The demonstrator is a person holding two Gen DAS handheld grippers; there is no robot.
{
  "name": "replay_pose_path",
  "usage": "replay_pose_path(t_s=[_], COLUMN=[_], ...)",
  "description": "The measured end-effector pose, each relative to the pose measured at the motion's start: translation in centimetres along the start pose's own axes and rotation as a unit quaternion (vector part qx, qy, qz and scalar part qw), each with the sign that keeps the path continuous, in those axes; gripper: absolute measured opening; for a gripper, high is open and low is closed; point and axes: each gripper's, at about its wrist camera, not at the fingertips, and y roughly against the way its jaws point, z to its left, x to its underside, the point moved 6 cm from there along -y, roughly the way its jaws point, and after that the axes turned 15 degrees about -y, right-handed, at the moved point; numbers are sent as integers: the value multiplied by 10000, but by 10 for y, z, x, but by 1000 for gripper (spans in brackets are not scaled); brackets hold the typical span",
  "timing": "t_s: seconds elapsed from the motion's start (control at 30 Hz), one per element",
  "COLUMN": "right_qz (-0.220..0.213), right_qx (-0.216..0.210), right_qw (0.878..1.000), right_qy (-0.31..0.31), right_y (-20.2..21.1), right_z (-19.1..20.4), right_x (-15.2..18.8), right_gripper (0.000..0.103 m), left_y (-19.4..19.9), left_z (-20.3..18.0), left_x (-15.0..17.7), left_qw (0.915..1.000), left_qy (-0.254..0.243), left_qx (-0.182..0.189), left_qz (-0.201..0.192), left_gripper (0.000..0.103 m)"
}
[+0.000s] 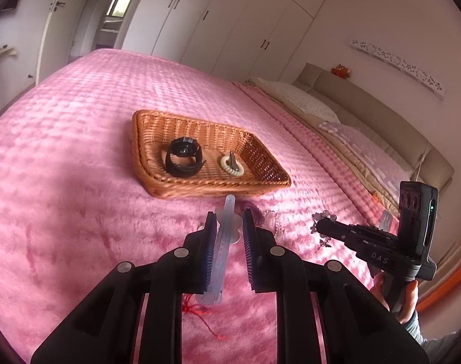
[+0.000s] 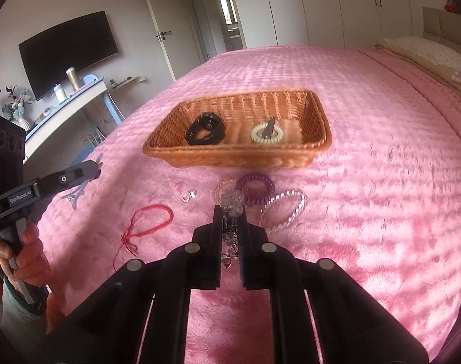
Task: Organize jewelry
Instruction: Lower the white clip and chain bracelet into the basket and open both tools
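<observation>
Jewelry is partly sorted on the pink bedspread [image 2: 366, 182]: the wicker basket [image 2: 318, 112] lies in the middle of the bed, and it holds a black watch [image 2: 204, 132] on the left and a pale coil hair tie [image 2: 266, 135] with a small dark clip on it, on the right.

The left gripper [image 1: 228, 221] pinches a translucent hair clip [image 1: 222, 242]. The jaws are narrow, and the clip's long axis runs along the fingers, so its tip points toward the near wall of the basket. The right gripper [image 2: 230, 215] is pressed together on a beaded charm bracelet [image 2: 230, 203]; clear beads stick out in front of the tips and small charms hang down between the jaws.

The basket lies straight ahead of both grippers, on their far side, and its long side is turned across the line of approach. In the left wrist view the left gripper seems a little nearer to the rim than the right one does in its own view, so I judge that the clip could go in first. Each piece must pass over the near wall before release.

On the bedspread, between the grippers and the basket, there are a red string bracelet [image 2: 153, 221], a purple coil hair tie [image 2: 256, 188], a clear bead bracelet [image 2: 286, 209] and a small clear piece [image 2: 189, 195].
</observation>
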Motion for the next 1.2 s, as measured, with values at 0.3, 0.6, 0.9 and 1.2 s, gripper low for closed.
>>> replay_pose_path(t_s=[0.3, 0.6, 0.9, 1.2], right_qz=[-120, 789, 1305, 1153], right_qx=[-83, 153, 449, 158], right_qw=[9997, 9965, 9900, 9927], right_qy=[180, -220, -281, -323], right_y=[-46, -169, -218, -180], right_z=[25, 5, -10, -5], right_x=[-99, -134, -118, -120], right_gripper=[7, 7, 8, 8], left_y=[-39, -124, -164, -130], left_z=[7, 51, 74, 65], left_x=[-85, -101, -76, -80], left_qw=[9975, 9956, 9929, 9949], left_qy=[-417, -104, 37, 32], left_qx=[-420, -926, -1044, -955], left_qz=[-379, 99, 569, 318], left_gripper=[16, 16, 17, 45])
